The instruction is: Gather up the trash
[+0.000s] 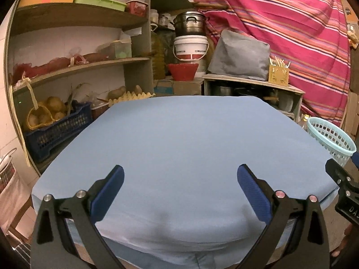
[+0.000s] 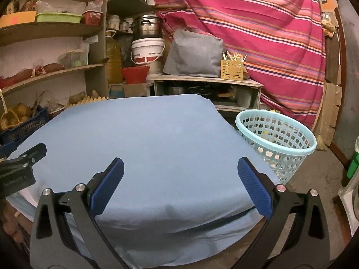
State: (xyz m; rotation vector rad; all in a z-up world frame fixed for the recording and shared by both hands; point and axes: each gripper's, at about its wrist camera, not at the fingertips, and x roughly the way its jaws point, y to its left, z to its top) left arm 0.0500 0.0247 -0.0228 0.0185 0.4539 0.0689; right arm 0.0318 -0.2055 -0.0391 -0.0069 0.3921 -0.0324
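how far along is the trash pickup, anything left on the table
Done, by the look of it: the blue-covered table shows no trash in either view, and the basket beside it seems to hold some bits, though they are too small to identify. In hand: nothing; the left gripper and right gripper are both open. Left: nothing visible.

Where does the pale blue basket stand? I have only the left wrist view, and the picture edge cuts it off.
Observer: The basket stands upright on the floor, close beside the right edge of the blue-covered table.
Operator: Is the right gripper open? I see only a piece of it.
Observer: Yes, the right gripper is open, with nothing between its fingers.
Operator: Is there anything further to the right?
Observer: A green object sits at the picture edge, too cut off to identify.
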